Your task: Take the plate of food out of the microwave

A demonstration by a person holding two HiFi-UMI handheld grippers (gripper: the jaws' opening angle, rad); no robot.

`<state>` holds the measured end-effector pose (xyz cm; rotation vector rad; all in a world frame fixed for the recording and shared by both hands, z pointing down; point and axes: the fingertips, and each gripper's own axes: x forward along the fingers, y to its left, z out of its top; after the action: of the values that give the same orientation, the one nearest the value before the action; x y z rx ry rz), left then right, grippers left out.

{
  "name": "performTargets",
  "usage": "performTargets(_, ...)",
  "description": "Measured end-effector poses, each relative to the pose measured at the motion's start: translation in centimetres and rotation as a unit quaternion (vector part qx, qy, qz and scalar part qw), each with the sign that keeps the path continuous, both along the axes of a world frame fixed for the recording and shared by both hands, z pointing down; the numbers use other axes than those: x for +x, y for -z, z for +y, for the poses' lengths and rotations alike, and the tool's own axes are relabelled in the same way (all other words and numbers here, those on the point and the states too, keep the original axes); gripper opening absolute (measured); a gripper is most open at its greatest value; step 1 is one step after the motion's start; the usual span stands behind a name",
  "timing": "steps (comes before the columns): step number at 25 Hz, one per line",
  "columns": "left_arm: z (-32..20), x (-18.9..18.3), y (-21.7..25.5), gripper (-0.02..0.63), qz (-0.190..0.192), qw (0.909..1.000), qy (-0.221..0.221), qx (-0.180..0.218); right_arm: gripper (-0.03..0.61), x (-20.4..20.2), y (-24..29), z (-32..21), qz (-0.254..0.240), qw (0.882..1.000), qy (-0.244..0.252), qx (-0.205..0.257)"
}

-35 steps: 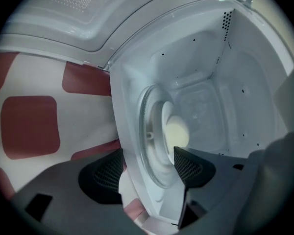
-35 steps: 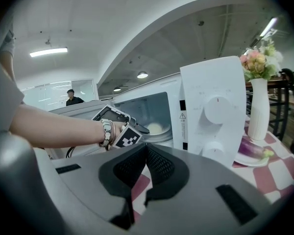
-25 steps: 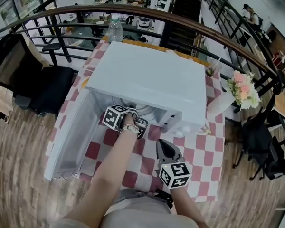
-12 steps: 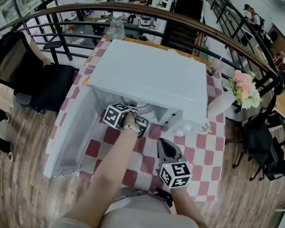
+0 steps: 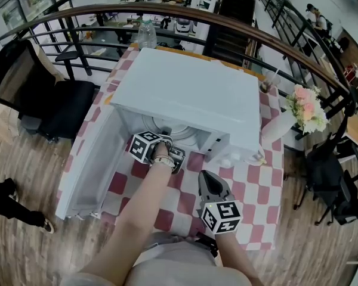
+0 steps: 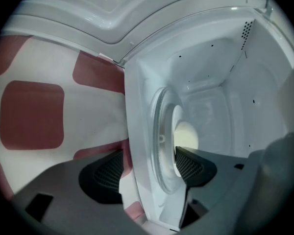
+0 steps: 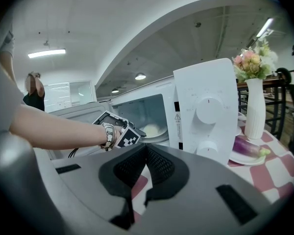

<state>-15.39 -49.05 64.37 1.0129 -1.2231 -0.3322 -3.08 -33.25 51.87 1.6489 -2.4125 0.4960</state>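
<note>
Microwave point(image 5: 191, 100) sits mid-table, running toward the far edge. Its door point(image 5: 89, 165) is swung fully open to the left side, so that step looks done.

Plate point(image 6: 185, 136) not out yet. It lies inside the cavity on the glass turntable, a pale round shape. Food on it is too washed out to tell apart.

Left gripper point(image 6: 147, 168) is at the mouth of the cavity, turned on its side. Jaws are apart, and the front lip of the microwave and the turntable's rim show in the gap between them. One pad sits on the plate side, the other on the tablecloth side. Nothing pinched. Cannot tell if either pad touches the rim.

Right gripper point(image 5: 207, 180) hangs over the near edge of the table point(image 5: 250, 207), well clear of the opening. Its jaws are pressed together with nothing in them.

Judgement: task is early to midway. Access is made and the reach is in, but no grip yet. Left to do:
- close on the plate's rim
- draw it out level over the lip
- set it on the checked cloth in front
</note>
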Motion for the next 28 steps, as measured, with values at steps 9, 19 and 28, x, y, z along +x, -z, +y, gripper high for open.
performTargets(9,0.8,-0.1,0.3,0.297,0.008,1.0000,-0.004,0.005,0.023,-0.1,0.4,0.4,-0.002,1.000,0.002,0.006)
performTargets(19,1.6,-0.2,1.0,0.229,0.022,0.9996,-0.009,0.014,0.023,0.5,0.7,0.6,-0.010,1.000,-0.008,0.010)
performTargets(28,2.4,-0.2,1.6,0.161,0.043,0.9987,-0.007,0.028,0.023,0.7,0.9,0.8,-0.015,1.000,-0.014,0.014)
